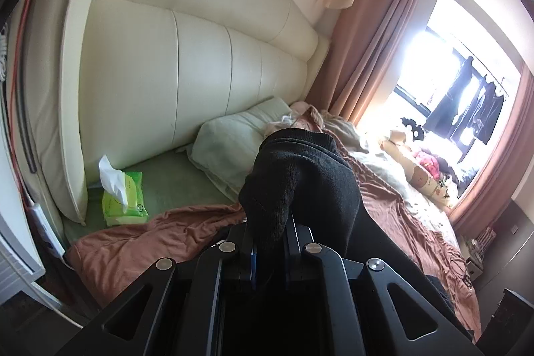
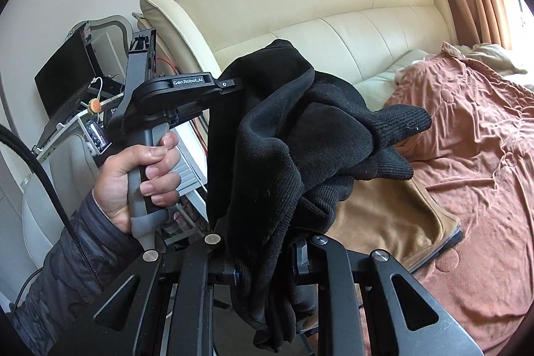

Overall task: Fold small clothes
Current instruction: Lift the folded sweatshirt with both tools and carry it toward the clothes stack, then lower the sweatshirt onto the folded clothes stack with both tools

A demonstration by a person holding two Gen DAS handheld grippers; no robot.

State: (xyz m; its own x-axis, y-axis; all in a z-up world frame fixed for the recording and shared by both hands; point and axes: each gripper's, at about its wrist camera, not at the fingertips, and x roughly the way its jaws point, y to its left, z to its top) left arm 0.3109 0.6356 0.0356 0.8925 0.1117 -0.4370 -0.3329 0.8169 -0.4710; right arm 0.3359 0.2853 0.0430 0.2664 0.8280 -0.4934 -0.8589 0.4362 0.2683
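A black knit garment [image 1: 300,175] hangs in the air between both grippers above the bed. My left gripper [image 1: 268,242] is shut on one end of it; the cloth drapes over the fingers and hides the tips. In the right wrist view the same garment [image 2: 287,149] bunches up, with ribbed cuffs sticking out to the right. My right gripper [image 2: 267,259] is shut on its lower folds, fingertips hidden by cloth. The left gripper body [image 2: 180,89], held by a hand, shows left of the garment there.
A bed with a rust-pink blanket [image 2: 474,155] lies below, with a tan mat [image 2: 383,216] on its near edge. A cream padded headboard [image 1: 200,72], a pale green pillow [image 1: 233,139] and a green tissue pack [image 1: 123,199] lie at the head. A window with curtains [image 1: 383,55] is at the right.
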